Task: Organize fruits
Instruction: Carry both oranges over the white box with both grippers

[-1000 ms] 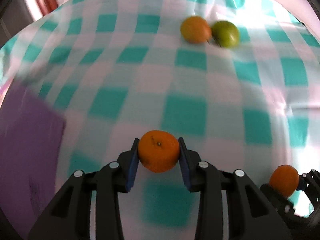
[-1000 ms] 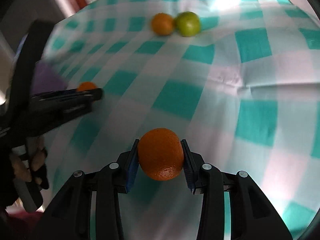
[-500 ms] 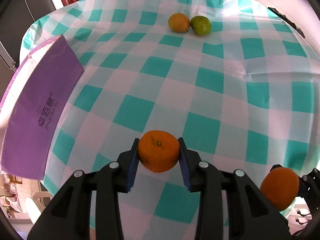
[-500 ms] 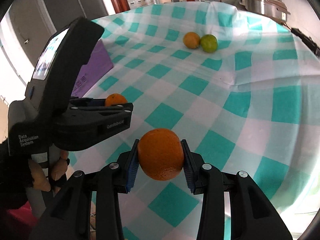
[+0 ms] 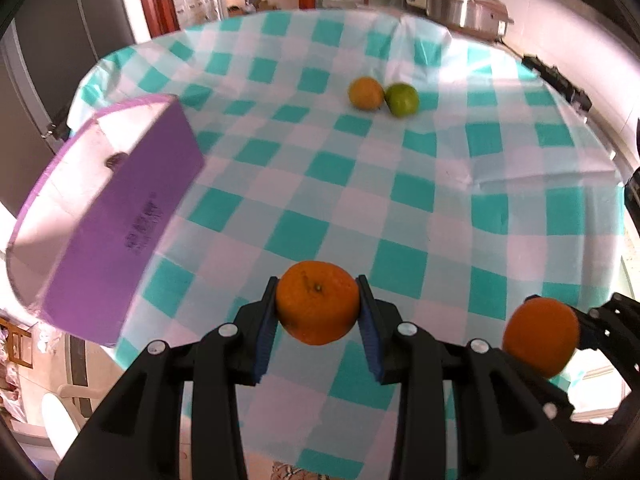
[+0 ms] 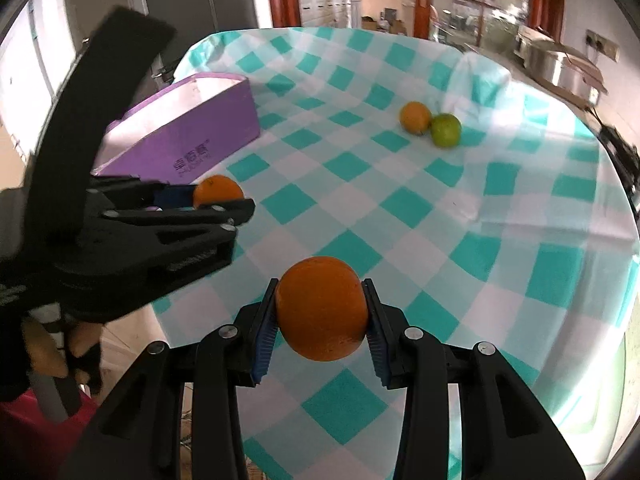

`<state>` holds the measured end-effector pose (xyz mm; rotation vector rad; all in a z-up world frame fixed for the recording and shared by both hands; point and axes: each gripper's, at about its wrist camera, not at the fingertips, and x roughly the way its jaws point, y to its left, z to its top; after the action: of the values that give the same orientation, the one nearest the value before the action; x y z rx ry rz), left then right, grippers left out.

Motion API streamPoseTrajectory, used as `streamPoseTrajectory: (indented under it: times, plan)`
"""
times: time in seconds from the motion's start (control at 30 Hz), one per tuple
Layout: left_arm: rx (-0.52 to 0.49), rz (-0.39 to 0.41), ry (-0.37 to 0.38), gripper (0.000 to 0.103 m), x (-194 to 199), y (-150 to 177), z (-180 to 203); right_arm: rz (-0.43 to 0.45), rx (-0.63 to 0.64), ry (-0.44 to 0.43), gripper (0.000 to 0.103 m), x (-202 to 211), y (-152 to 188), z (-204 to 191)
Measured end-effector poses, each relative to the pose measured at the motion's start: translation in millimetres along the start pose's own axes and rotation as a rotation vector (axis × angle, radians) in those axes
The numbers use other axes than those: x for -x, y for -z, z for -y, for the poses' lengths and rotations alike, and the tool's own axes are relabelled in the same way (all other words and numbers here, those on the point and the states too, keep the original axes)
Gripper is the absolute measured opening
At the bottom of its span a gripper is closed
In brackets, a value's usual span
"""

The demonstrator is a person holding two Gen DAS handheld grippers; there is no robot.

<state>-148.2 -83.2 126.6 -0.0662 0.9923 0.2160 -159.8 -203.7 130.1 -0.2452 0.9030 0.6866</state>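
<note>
Your left tool holds one orange, your right tool squeezes another orange, likely both for the purple box.

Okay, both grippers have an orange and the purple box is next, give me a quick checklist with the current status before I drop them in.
1. Left gripper grip on its orange: ok, both pads press the fruit's sides.
2. Right gripper grip on its orange: ok, held the same way.
3. Purple box open on top: ok, white interior shows.
4. Room inside the box: cannot tell, only part of the interior is visible; a small dark item lies in it.
5. Grippers over the box: not ok, both hang above the checked tablecloth.
6. Fruit left on the cloth: not ok, a yellow-orange fruit and a green fruit remain.
</note>
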Motion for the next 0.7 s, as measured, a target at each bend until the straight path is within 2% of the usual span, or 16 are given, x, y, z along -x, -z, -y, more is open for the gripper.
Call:
streamPoseTrajectory:
  times: [0.37,0.5,0.7]
  plan:
    - [0.068,0.113,-0.045,0.038,61.7,10.6,-74.9,0.062,0.122,-0.035,0.039,11.6,-28.7,-60.7]
    - [0.067,0.148,-0.014,0.038,68.8,5.0,-93.3,0.068,0.138,0.000,0.039,14.9,-37.0,-67.7]
    - [0.040,0.227,0.067,0.038,69.2,-25.4,-121.1,0.083,0.101,0.072,0.039,10.1,-65.4,-76.8]
